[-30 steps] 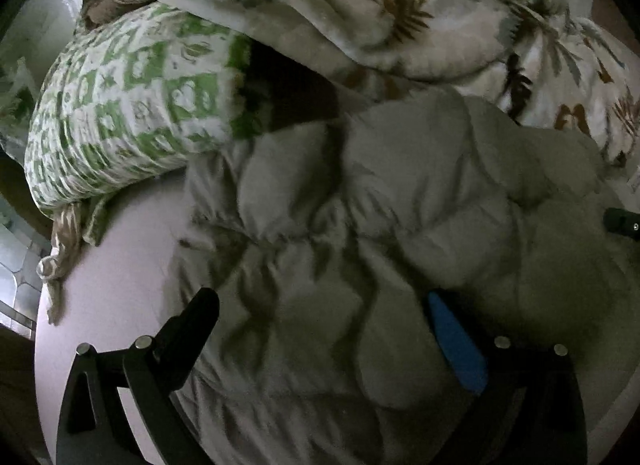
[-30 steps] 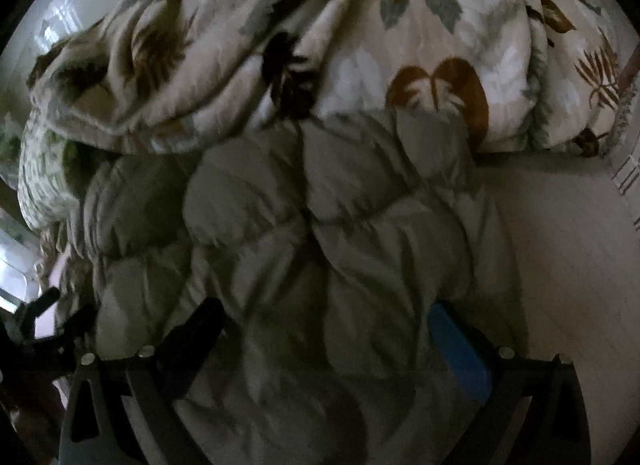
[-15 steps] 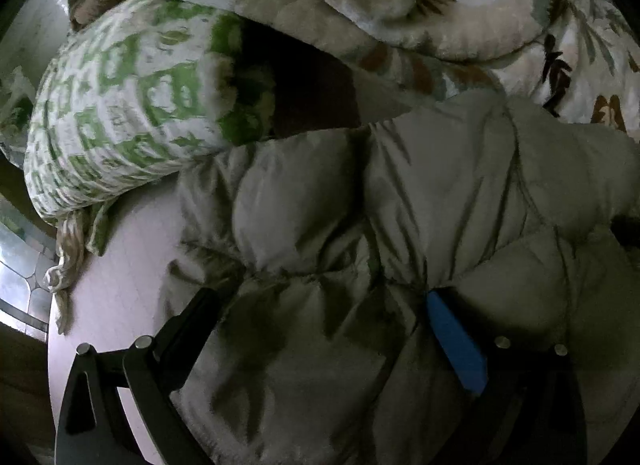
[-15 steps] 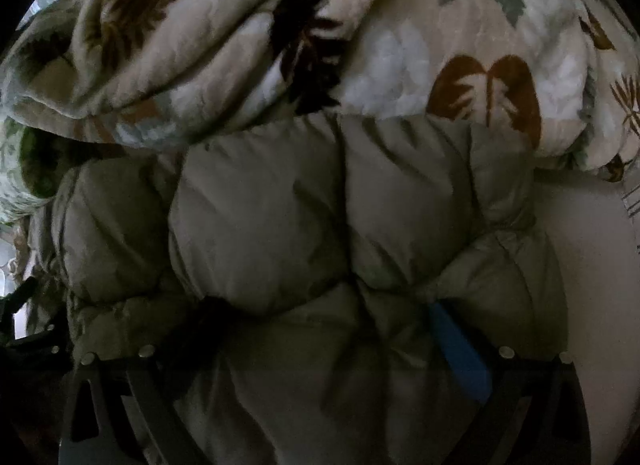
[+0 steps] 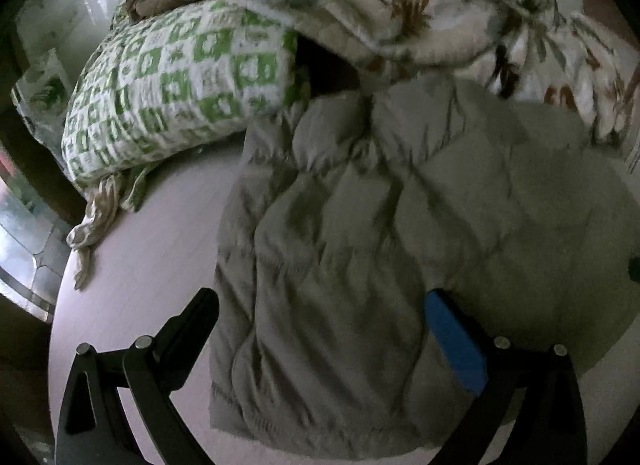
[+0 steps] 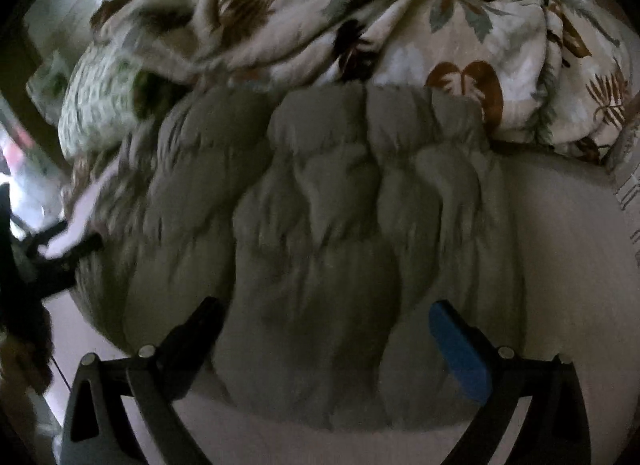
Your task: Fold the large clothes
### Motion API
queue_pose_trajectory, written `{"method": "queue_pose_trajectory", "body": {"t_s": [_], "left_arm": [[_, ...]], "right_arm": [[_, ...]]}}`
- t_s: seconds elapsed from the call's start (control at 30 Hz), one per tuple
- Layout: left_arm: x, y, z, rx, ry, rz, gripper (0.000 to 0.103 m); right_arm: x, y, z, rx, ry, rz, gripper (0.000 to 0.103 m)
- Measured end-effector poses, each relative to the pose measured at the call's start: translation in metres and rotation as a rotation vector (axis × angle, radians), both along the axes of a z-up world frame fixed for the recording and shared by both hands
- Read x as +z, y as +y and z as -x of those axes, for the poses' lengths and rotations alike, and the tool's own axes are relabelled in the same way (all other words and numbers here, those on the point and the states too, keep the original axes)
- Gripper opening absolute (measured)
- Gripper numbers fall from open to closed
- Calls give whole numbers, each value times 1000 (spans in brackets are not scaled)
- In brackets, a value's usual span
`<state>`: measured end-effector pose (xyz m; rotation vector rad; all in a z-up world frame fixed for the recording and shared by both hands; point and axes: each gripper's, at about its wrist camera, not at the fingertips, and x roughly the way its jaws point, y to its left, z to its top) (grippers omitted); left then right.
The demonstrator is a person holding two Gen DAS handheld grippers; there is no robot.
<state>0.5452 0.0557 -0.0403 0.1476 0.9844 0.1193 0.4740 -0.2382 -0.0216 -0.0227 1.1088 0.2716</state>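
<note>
A grey quilted puffer jacket (image 5: 380, 249) lies folded on the pale bed sheet (image 5: 152, 249). It also fills the middle of the right wrist view (image 6: 320, 233). My left gripper (image 5: 320, 305) is open above the jacket's near left part, with nothing between its fingers. My right gripper (image 6: 324, 317) is open above the jacket's near edge, also empty. The left gripper's black frame (image 6: 52, 257) shows at the left edge of the right wrist view, beside the jacket.
A green and white patterned pillow (image 5: 176, 85) lies at the far left. A rumpled leaf-print blanket (image 5: 420, 21) is piled behind the jacket; it also shows in the right wrist view (image 6: 360, 25). Bare sheet (image 6: 560, 249) lies to the jacket's right. The bed edge (image 5: 56, 305) runs along the left.
Both grippers have pulled back and up from the jacket. Half a second ago they were pressed low into the fabric; now more of the jacket and sheet shows.
</note>
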Motion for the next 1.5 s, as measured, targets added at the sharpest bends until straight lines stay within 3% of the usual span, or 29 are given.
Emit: {"method": "queue_pose_trajectory", "body": {"t_s": [0.2,0.4,0.77,1.23,1.5], "left_arm": [[-27,-4,-2,30,47,18,103],[-16,-2,2,30,46,13,103],[4,-6,23,-24,-6,23,103],[5,9,20,-12,-9,28,103],[-2,44,-7,19,71,102,103]], "right_arm": [[-35,12,-2,-25,43,91,103],[-19,15,-1,-15,35,92,103],[16,-22,16,-24,-17,79,103],[16,-75,12,-91,26,36,103],[4,-105,-14,-154,112,-32,103]]}}
